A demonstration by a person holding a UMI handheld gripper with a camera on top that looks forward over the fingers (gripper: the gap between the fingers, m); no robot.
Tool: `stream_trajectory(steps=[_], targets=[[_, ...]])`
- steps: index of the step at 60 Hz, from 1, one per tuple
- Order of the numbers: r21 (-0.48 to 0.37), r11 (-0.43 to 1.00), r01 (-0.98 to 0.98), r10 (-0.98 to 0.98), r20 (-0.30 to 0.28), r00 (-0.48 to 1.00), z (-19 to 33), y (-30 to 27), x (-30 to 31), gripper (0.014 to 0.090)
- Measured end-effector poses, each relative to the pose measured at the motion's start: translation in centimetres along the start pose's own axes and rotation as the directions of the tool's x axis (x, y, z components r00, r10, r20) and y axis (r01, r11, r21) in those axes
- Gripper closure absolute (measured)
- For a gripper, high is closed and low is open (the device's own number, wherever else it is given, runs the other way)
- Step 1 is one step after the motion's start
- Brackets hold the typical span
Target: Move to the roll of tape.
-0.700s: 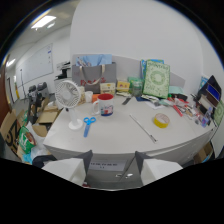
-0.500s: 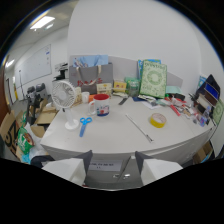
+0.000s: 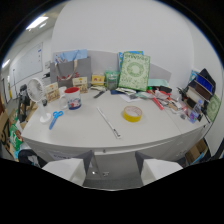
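Two fingers stand apart with nothing between them, low before the bench. The tape lies well beyond them, ahead of the right finger, on the bench.

A roll of yellow tape lies flat on a pale grey desk, its round hollow core facing upward and its lighter inner ring visible. It sits alone on a bare patch of the desktop, to the right of a long thin strip that runs diagonally across the surface, and well short of the cluttered items along the back. The roll rests beyond the gripper, ahead of and slightly right of its two spread, empty fingers.
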Motion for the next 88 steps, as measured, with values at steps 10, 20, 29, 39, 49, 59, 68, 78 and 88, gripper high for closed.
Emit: stream_trajectory(steps=[10, 20, 29, 39, 49, 59, 68, 78, 88], targets=[[0.001, 1.0, 0.007, -0.007, 0.004, 1.0, 2.7, -1.1, 3.1, 0.0206], [-0.012, 1.0, 0.022, -0.022, 0.033, 0.999, 6.2, -2.2, 4.9, 0.02], [-0.027, 0.999, 0.028, -0.026, 0.066, 0.997, 9.6, -3.2, 5.8, 0.0204], [-0.033, 0.999, 0.023, -0.021, 0.084, 0.996, 13.2, -4.6, 6.5, 0.0204], [-0.035, 0.999, 0.019, -0.016, 0.1, 0.995, 16.1, -6.0, 6.8, 0.0205], [-0.037, 0.999, 0.016, -0.012, 0.105, 0.994, 17.8, -6.9, 7.2, 0.0207], [-0.04, 0.999, 0.019, -0.015, 0.11, 0.994, 18.6, -7.2, 7.4, 0.0205], [-0.047, 0.999, 0.02, -0.015, 0.113, 0.993, 18.9, -7.2, 7.4, 0.0204], [-0.047, 0.999, 0.018, -0.012, 0.115, 0.993, 18.9, -7.0, 7.3, 0.0205]])
